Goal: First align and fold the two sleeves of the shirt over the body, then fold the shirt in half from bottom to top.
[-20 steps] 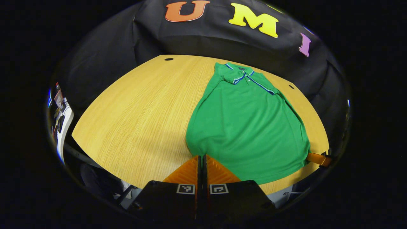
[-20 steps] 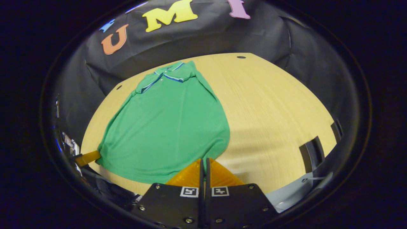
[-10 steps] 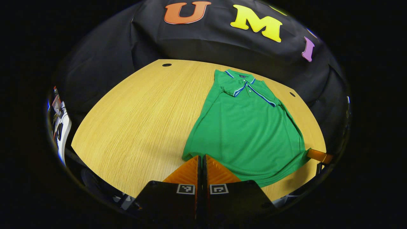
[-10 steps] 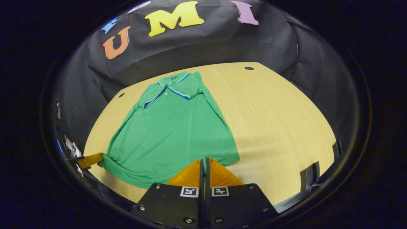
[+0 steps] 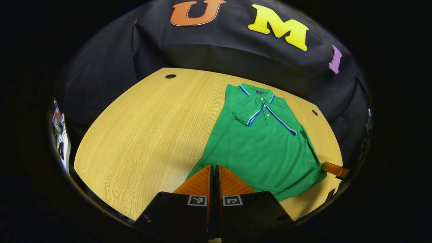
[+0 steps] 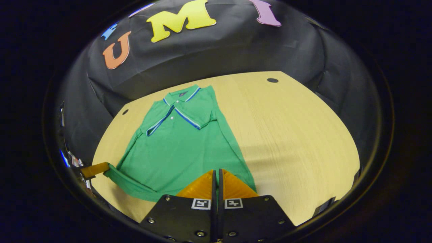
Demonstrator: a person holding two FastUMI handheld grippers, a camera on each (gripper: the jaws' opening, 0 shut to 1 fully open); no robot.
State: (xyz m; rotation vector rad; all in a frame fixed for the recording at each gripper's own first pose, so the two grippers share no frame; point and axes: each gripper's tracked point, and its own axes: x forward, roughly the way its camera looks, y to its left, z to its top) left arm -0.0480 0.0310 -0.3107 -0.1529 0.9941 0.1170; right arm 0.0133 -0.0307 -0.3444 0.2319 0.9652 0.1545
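Observation:
A green polo shirt (image 5: 266, 148) lies flat on the wooden table (image 5: 141, 128), collar (image 5: 258, 91) at the far end. Both striped-cuff sleeves are folded over the chest. My left gripper (image 5: 213, 166) is shut on the shirt's near left hem corner, which is raised off the table. In the right gripper view my right gripper (image 6: 216, 170) is shut on the other hem corner of the shirt (image 6: 179, 145). Each gripper also appears in the other's view: the right gripper (image 5: 334, 168), and the left gripper (image 6: 94, 169). The hem sags between them.
Black cloth walls close in the table's far side. Small round holes (image 5: 170, 76) (image 6: 272, 80) mark the table's far corners. Bare wood (image 6: 297, 135) stretches to either side of the shirt. Some white clutter (image 5: 62, 141) sits past the table's left edge.
Both grippers have lifted and moved toward the collar with the hem corners held, so the shirt's lower part has come off the table and the flat part looks shorter.

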